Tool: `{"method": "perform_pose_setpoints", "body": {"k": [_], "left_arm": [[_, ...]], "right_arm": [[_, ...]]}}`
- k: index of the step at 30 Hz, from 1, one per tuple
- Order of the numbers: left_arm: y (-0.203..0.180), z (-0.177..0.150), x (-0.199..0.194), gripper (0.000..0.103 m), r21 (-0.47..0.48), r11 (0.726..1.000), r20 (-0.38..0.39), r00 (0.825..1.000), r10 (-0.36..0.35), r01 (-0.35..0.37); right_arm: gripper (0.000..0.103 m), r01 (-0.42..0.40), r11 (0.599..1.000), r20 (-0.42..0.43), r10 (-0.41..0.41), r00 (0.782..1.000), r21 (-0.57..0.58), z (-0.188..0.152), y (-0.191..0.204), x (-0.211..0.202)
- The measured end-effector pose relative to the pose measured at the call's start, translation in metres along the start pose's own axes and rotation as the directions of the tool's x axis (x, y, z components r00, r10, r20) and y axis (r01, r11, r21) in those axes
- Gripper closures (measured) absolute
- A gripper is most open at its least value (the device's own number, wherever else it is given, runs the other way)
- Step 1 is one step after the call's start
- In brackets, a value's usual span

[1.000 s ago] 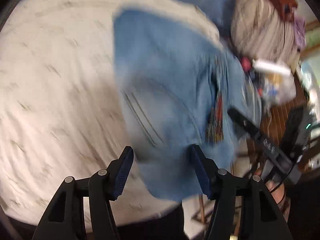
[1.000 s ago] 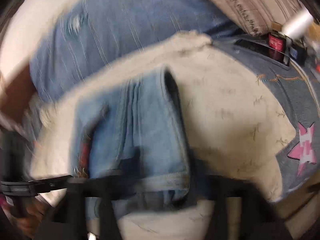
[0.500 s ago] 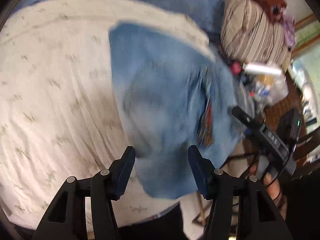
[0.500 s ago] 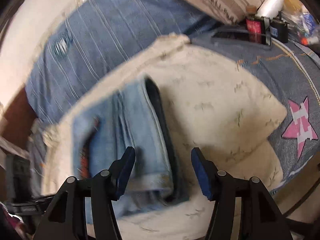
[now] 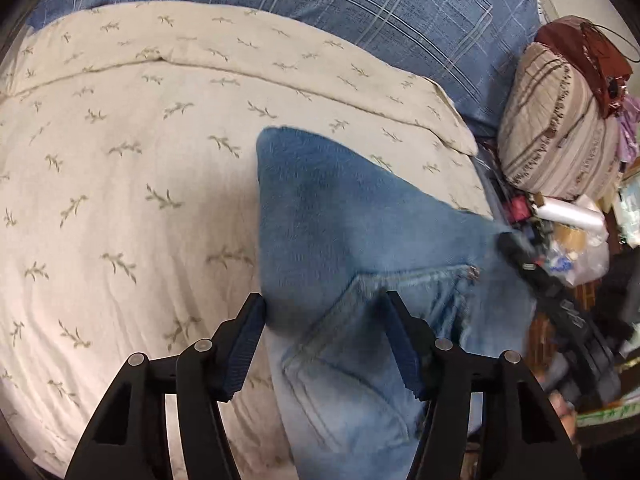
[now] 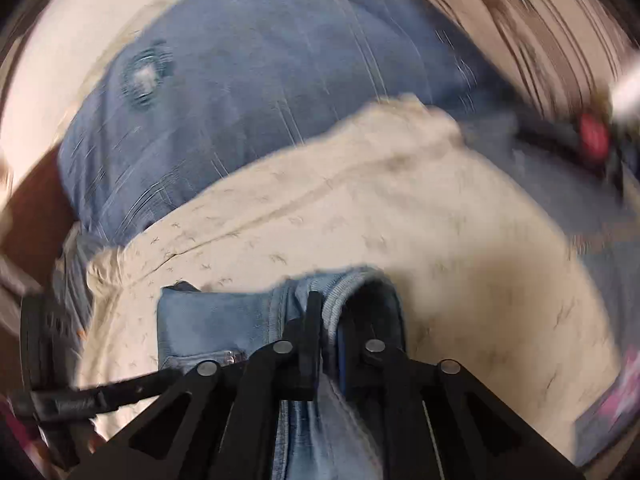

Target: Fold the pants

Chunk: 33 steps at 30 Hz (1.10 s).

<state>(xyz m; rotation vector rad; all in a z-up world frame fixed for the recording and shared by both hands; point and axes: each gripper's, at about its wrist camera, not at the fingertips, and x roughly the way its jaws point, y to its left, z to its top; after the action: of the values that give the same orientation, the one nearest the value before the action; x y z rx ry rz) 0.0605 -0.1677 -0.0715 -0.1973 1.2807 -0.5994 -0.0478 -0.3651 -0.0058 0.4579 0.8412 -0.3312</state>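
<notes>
My pants (image 5: 360,248) lie on the bed (image 5: 120,184), near its right edge. My right gripper (image 6: 326,332) has its fingers clenched on the hem. My left gripper (image 5: 324,344) is opening, nothing pinched. The hem could slip if I tug. I can read no writing.

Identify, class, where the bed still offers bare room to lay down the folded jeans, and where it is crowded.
Free: the leaf-print cream cover, bounded by the plaid blue bedding above and the jeans at right. Crowded: the right edge, with a striped pillow, bottles and bags.
</notes>
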Motion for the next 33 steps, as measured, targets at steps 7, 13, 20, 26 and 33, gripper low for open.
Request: {"method": "perform_pose_setpoints", "body": {"k": [7, 13, 20, 26, 33], "left_arm": [[0.004, 0.010, 0.025, 0.042, 0.015, 1.000, -0.003, 1.000, -0.016, 0.016], [0.006, 0.009, 0.026, 0.043, 0.008, 1.000, 0.001, 1.000, -0.008, 0.008], [0.006, 0.002, 0.006, 0.046, -0.003, 1.000, 0.002, 1.000, 0.013, -0.013], [0.033, -0.012, -0.028, 0.052, -0.083, 0.995, -0.016, 0.999, -0.050, 0.048], [0.035, -0.049, -0.012, 0.052, -0.113, 0.992, -0.130, 0.989, -0.069, 0.054]], "right_arm": [[0.089, 0.107, 0.992, -0.094, -0.101, 0.990, 0.061, -0.011, -0.039, 0.043], [0.077, 0.066, 0.984, -0.072, -0.055, 0.996, 0.168, -0.013, -0.054, 0.029], [0.073, 0.033, 0.980, -0.058, -0.022, 0.998, 0.196, -0.022, -0.050, -0.003], [0.052, -0.107, 0.954, -0.014, 0.115, 0.993, 0.281, -0.037, -0.056, -0.032], [0.079, -0.055, 0.995, -0.097, 0.063, 0.993, 0.085, -0.053, -0.007, -0.011]]}}
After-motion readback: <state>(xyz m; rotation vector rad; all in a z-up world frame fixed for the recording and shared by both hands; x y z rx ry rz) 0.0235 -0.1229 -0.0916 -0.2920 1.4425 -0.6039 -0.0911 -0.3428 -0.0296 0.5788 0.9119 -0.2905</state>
